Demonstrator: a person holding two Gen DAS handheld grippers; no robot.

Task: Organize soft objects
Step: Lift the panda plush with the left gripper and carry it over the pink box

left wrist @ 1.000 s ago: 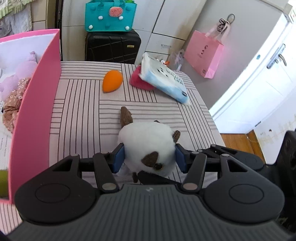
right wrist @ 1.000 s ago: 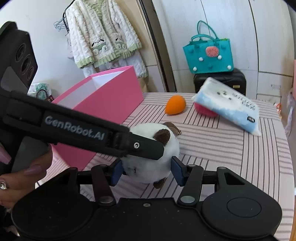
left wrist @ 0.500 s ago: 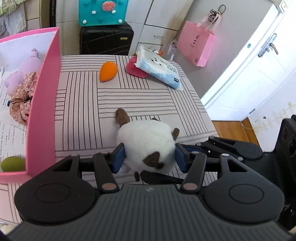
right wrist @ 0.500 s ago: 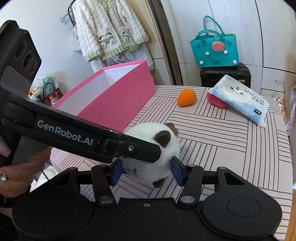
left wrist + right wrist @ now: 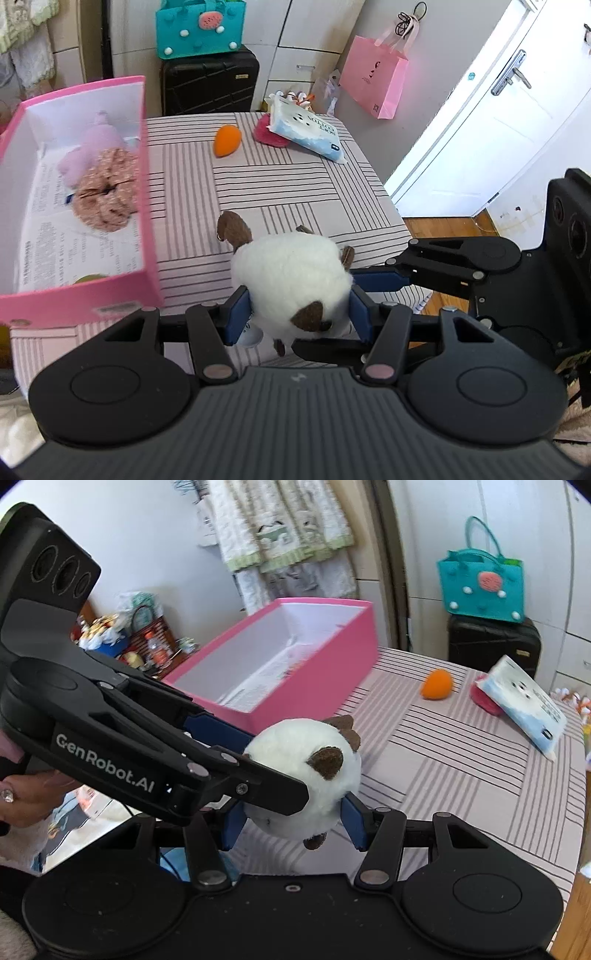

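Note:
A round white plush toy [image 5: 291, 280] with brown ears hangs above the near edge of the striped table, and both grippers are shut on it. My left gripper [image 5: 298, 314] squeezes it between blue pads. My right gripper [image 5: 293, 821] grips the same plush toy [image 5: 306, 771] from the other side, and its fingers cross in from the right in the left wrist view. The pink box [image 5: 147, 221] stands open to the left, holding a pink plush [image 5: 96, 147], a floral scrunchie [image 5: 105, 195] and a green item. An orange sponge [image 5: 227, 140] lies farther back.
A tissue pack [image 5: 306, 131] leans on a red pad [image 5: 266, 134] at the table's far end. Behind stand a black suitcase [image 5: 208, 83] with a teal bag [image 5: 199, 26]; a pink bag [image 5: 373, 83] hangs on the wall. A hand [image 5: 26, 797] holds the left gripper.
Both grippers have lifted the plush off the table and drawn it back towards the near edge. More of the pink box's inside shows now.

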